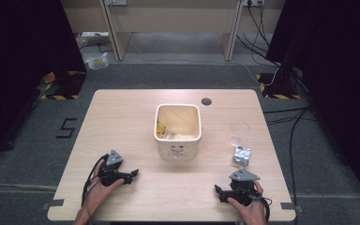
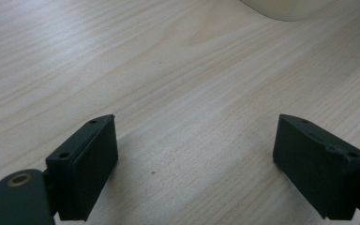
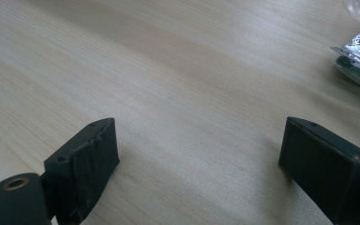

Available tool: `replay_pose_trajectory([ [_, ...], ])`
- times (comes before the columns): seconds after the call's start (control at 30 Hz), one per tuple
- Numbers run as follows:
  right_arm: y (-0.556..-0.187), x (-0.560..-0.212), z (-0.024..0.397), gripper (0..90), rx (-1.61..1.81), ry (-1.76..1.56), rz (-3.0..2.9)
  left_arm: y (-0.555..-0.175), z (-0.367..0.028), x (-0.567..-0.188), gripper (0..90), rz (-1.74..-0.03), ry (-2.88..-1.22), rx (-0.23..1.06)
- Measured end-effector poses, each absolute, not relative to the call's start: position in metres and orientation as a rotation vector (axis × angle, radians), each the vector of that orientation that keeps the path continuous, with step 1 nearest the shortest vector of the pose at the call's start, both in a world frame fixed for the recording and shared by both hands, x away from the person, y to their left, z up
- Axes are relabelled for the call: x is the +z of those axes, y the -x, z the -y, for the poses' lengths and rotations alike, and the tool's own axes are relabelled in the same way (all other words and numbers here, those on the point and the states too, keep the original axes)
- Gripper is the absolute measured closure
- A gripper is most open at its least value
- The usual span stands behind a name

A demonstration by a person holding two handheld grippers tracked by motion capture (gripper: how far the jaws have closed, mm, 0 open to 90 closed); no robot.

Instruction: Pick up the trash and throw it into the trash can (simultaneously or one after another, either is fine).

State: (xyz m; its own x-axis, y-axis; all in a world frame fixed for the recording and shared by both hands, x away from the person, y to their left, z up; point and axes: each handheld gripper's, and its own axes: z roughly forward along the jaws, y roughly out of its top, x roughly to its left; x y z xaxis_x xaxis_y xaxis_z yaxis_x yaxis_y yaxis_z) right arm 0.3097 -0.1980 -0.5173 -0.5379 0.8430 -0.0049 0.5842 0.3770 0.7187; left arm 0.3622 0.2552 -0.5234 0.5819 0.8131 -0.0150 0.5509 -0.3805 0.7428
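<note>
Near counter edge: both claws at rest, empty.
Left claw [image 1: 132, 175] and right claw [image 1: 218, 192] have jaws spread apart on the counter [image 1: 122, 108]. Beyond the right claw lies a foil packet [image 1: 241, 155]; farther, mid-counter, a cream bin [image 1: 178, 130]. Likely next: approach the packet low, straddling its edges.

— Where are the hands?
— Left hand [image 1: 98, 187] at seven o'clock, right hand [image 1: 248, 208] at five.
— And the grippers?
— Left gripper [image 1: 132, 175] points toward three o'clock, right gripper [image 1: 218, 191] toward nine; both have jaws spread wide.
</note>
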Motion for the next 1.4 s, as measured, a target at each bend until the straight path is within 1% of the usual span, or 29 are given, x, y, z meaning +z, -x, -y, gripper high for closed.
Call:
replay_pose_trajectory([
  [0.13,-0.310,-0.517,0.199,15.0,0.963,-1.247,-2.266,-0.362,-0.255,-0.523,13.4,-1.082,-2.085,0.461],
  [0.43,-0.311,-0.513,0.199,15.6,0.963,-1.266,-2.258,-0.362,-0.255,-0.523,13.4,-1.081,-2.086,0.461],
  [0.67,-0.315,-0.500,0.198,15.9,0.963,-1.236,-2.234,-0.362,-0.255,-0.524,13.0,-1.084,-2.085,0.459],
  [0.93,-0.319,-0.472,0.200,15.9,0.977,-1.196,-2.163,-0.362,-0.255,-0.524,13.0,-1.083,-2.085,0.462],
  [1.17,-0.334,-0.446,0.204,17.4,0.979,-1.161,-2.107,-0.362,-0.255,-0.524,13.0,-1.084,-2.085,0.462],
  [1.4,-0.351,-0.433,0.207,23.8,0.967,-1.154,-2.080,-0.362,-0.255,-0.524,13.0,-1.083,-2.084,0.460],
])
